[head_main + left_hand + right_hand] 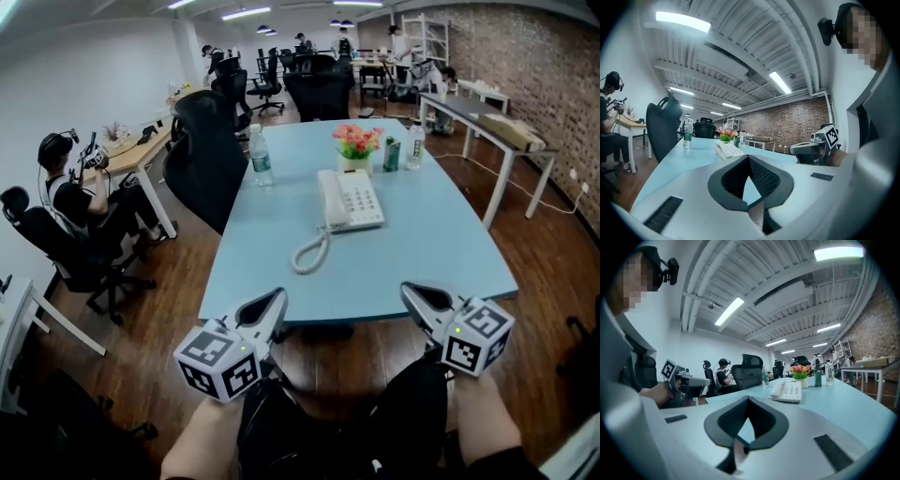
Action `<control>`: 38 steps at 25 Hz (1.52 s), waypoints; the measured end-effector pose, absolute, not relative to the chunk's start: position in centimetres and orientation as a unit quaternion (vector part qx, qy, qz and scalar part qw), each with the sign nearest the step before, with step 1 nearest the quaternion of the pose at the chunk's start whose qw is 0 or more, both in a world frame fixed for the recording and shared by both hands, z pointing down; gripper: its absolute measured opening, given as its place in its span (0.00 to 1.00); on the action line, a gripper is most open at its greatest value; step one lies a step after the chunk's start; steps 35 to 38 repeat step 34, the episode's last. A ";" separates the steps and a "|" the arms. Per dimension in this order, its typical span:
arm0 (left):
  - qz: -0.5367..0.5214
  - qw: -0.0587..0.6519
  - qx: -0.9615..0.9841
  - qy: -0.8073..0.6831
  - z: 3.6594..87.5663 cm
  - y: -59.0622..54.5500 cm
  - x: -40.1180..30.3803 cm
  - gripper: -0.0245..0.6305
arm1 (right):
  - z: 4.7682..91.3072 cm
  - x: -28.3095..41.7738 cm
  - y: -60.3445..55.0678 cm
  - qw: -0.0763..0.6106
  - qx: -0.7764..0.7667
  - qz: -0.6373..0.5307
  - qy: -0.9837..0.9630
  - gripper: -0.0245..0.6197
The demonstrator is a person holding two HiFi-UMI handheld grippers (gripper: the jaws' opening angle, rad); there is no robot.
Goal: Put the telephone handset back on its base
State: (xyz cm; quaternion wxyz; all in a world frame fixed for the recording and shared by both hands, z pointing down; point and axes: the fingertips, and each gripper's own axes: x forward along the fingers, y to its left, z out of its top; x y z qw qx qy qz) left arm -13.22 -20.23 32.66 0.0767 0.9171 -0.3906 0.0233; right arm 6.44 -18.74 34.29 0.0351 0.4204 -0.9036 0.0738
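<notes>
Table (412, 253): light blue, stretching away from you; both your claws sit at its near edge.
Office chair (206, 155): black, pushed against the table's left side.
Left gripper (277, 298): your jaws are pressed fully together with nothing between them. It hovers over the near left part of the table edge, pointing toward the phone.
Right gripper (409, 291): jaw tips meet and it is also empty. It sits at the near right part of the edge, level with the left one.
Telephone base (360, 199): white, at mid-table, well ahead of both claws and roughly between their lines.
Handset (330, 199): lies along the base's left side, apparently seated on it, far from either claw.
Coiled cord (309, 253): loops from the phone toward you, nearer your left gripper.
Flower pot (356, 145): just beyond the phone.
</notes>
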 end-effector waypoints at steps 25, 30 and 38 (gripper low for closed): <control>0.000 0.113 0.923 -0.367 34.6 -21.0 -11.9 0.04 | 38.3 6.9 -19.4 0.087 0.434 0.074 -0.894 0.07; 0.002 0.108 0.919 -0.378 34.8 -21.2 -12.7 0.04 | 38.3 7.0 -19.8 0.086 0.434 0.070 -0.894 0.07; -0.002 0.100 0.916 -0.388 34.2 -21.7 -13.6 0.04 | 37.9 6.8 -20.6 0.079 0.435 0.063 -0.894 0.07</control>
